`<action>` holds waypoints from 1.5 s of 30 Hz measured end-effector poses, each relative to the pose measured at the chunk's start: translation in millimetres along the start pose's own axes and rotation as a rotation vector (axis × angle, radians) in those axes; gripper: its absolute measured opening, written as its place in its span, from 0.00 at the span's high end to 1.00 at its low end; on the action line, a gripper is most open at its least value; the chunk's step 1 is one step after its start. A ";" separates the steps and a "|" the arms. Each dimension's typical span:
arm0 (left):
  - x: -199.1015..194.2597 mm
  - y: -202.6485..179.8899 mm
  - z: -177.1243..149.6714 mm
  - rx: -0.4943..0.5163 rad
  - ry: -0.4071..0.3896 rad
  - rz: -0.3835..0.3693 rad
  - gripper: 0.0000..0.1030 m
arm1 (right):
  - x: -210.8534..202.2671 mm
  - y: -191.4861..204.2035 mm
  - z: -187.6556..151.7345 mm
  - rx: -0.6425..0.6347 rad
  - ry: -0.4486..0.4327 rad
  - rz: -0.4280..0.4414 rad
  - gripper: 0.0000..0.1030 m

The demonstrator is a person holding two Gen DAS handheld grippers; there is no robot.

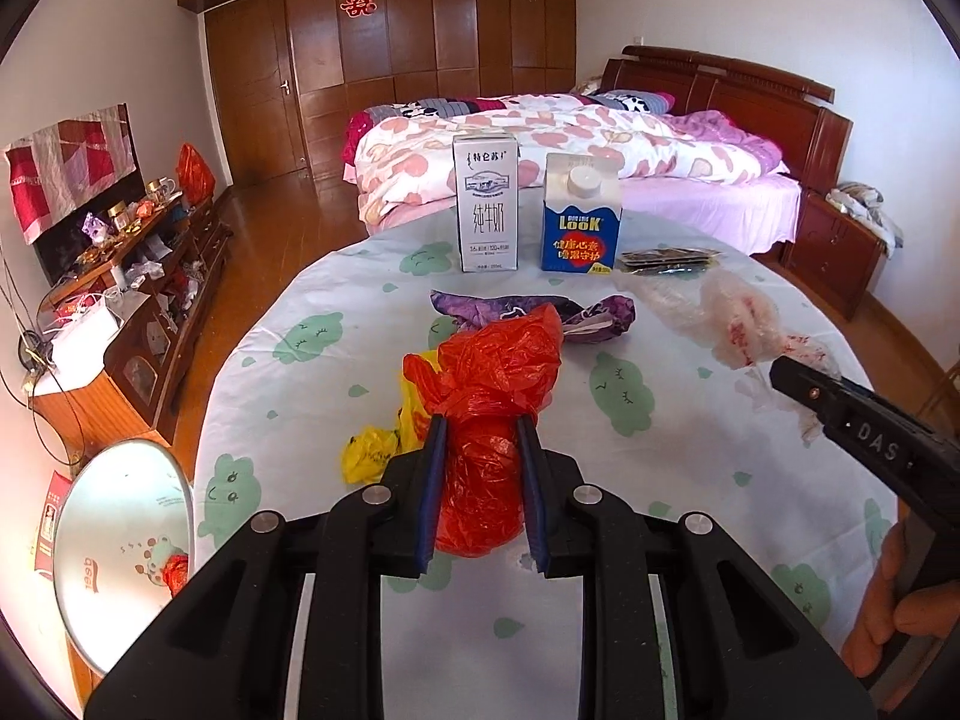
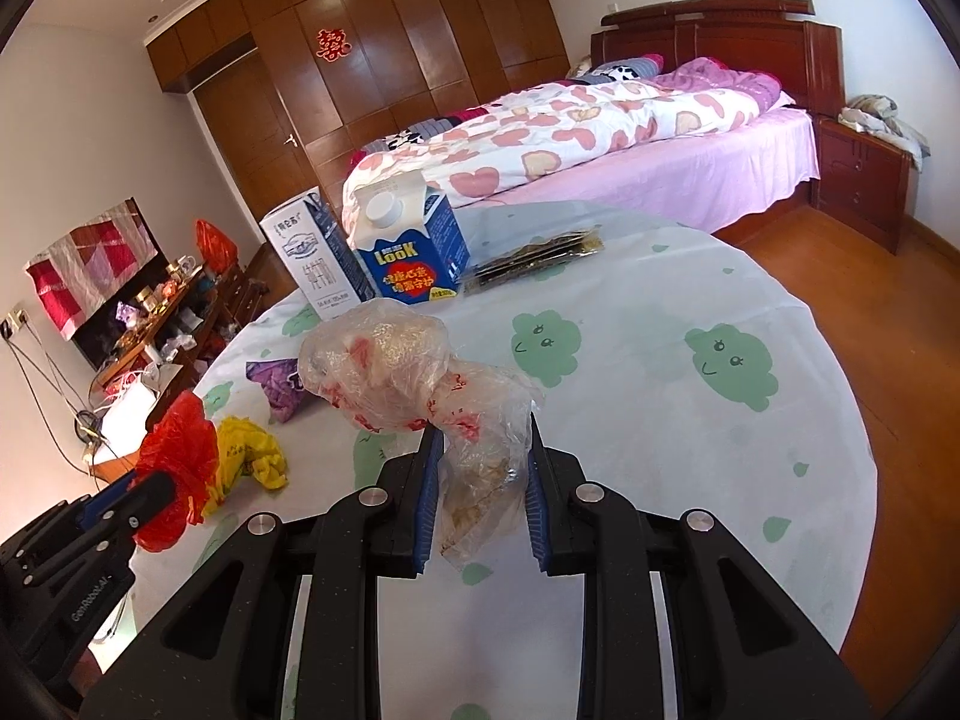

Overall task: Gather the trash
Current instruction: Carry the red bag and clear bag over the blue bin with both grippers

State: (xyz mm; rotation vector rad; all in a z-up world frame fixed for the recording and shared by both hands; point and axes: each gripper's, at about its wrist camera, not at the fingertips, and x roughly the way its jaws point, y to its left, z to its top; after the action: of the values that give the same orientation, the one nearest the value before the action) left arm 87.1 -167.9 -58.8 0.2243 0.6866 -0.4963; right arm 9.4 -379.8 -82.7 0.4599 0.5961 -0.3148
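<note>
My left gripper (image 1: 482,420) is shut on a crumpled red plastic bag (image 1: 492,384), which bulges out above and below the blue pads. A yellow bag (image 1: 372,447) lies on the table just left of it, and a purple wrapper (image 1: 528,312) lies behind. My right gripper (image 2: 483,420) is shut on a clear plastic bag with red print (image 2: 408,372); its puffed top stands above the fingertips. In the right wrist view the left gripper (image 2: 150,489) shows at the lower left with the red bag (image 2: 180,456) in it.
A round table with a white cloth with green clouds (image 1: 690,480) carries a white milk carton (image 1: 485,204), a blue LOOK carton (image 1: 581,216) and dark snack packets (image 1: 669,258). A white bin lid (image 1: 120,540) sits lower left. A bed (image 2: 600,144) and a cluttered cabinet (image 1: 132,276) stand beyond.
</note>
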 end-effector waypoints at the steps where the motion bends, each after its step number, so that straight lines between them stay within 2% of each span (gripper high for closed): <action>1: -3.0 1.2 -1.2 -0.003 -0.004 -0.001 0.78 | -1.1 0.5 0.1 -0.003 -0.001 0.001 0.75; 13: -33.1 34.5 -15.1 -0.074 -0.029 0.022 0.78 | -16.5 34.4 -12.8 -0.061 -0.007 0.032 0.75; 19: -43.8 56.2 -24.5 -0.118 -0.034 0.058 0.78 | -20.2 57.9 -20.7 -0.097 -0.003 0.055 0.75; 30: -62.7 103.9 -46.9 -0.224 -0.035 0.060 0.78 | -25.7 96.1 -36.4 -0.155 0.010 0.098 0.75; 45: -76.7 150.7 -65.5 -0.272 -0.029 0.214 0.78 | -23.9 151.2 -57.7 -0.244 0.049 0.189 0.75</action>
State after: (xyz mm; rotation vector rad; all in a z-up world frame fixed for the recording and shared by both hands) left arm 76.7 13.0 -52.5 0.0331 0.6852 -0.1981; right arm 25.9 -218.3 -61.9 0.2865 0.6252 -0.0497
